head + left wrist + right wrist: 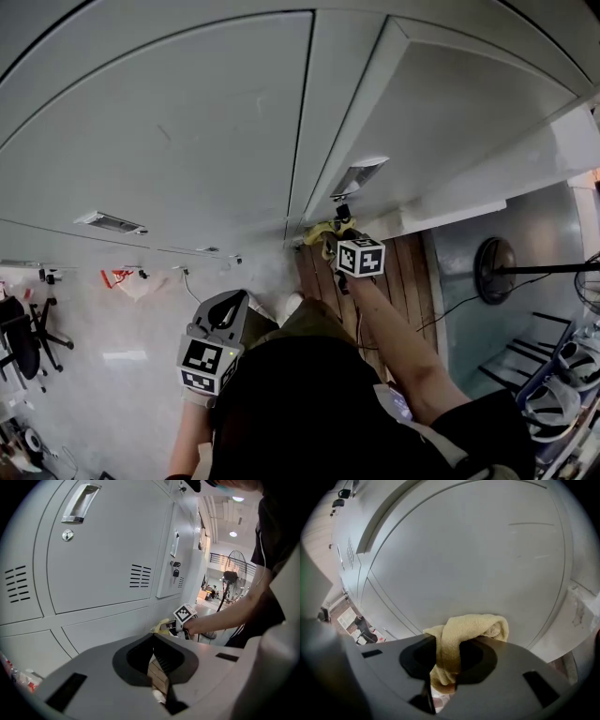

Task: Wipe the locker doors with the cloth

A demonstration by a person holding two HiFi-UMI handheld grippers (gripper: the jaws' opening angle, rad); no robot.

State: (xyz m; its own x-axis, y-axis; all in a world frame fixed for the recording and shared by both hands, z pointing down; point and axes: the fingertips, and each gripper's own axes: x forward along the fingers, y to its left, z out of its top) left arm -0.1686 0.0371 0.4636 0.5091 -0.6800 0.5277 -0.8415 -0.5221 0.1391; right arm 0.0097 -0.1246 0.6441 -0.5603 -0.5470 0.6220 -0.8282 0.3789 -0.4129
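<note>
Grey locker doors [187,141] fill the upper head view and most of the right gripper view [464,550]. My right gripper [334,236] is shut on a yellow cloth [322,229] and holds it against the bottom of a door, near the seam between two doors. The bunched cloth [465,629] bulges out above the jaws. In the left gripper view the same cloth [161,626] and right gripper [174,629] show low against the lockers [108,550]. My left gripper [228,302] hangs back from the lockers, and its jaws [153,641] are shut on nothing.
A standing fan [494,269] is on the floor to the right, beside a wooden floor strip [403,272]. A black office chair [23,337] stands at far left. Red-and-white litter [127,279] lies by the locker base. Keys [176,569] hang from one lock.
</note>
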